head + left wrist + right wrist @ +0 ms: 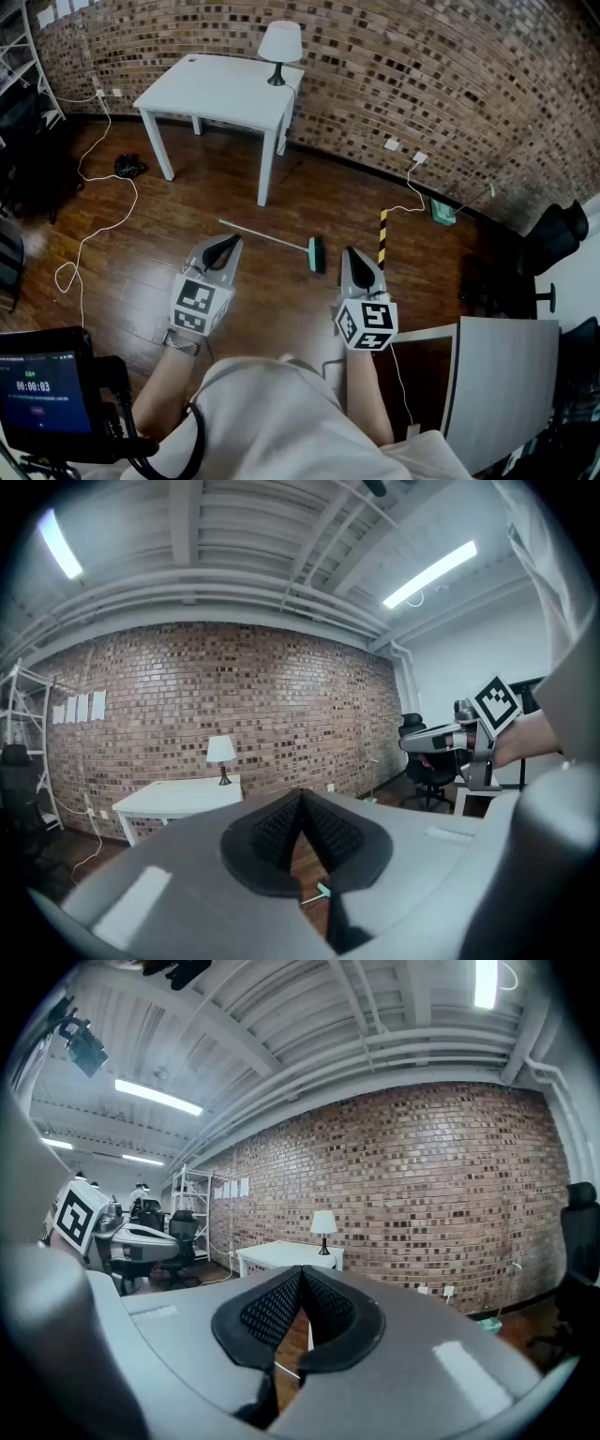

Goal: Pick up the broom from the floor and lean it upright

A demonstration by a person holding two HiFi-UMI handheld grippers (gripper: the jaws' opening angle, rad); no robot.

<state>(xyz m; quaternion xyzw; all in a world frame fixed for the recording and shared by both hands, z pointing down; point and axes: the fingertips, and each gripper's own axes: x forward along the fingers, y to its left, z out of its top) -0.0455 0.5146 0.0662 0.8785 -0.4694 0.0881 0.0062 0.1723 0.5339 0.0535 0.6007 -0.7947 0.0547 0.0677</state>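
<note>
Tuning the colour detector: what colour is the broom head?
The broom head is teal green; clearest in the head view.

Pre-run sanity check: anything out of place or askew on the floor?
Broom lies flat on the floor before the table, not upright. A white cable trails loose across the floor at left. Nothing looks spilled or broken.

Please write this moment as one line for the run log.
phase: before pickup | broom: flat on floor, untouched | left gripper: shut, empty | right gripper: shut, empty
</note>
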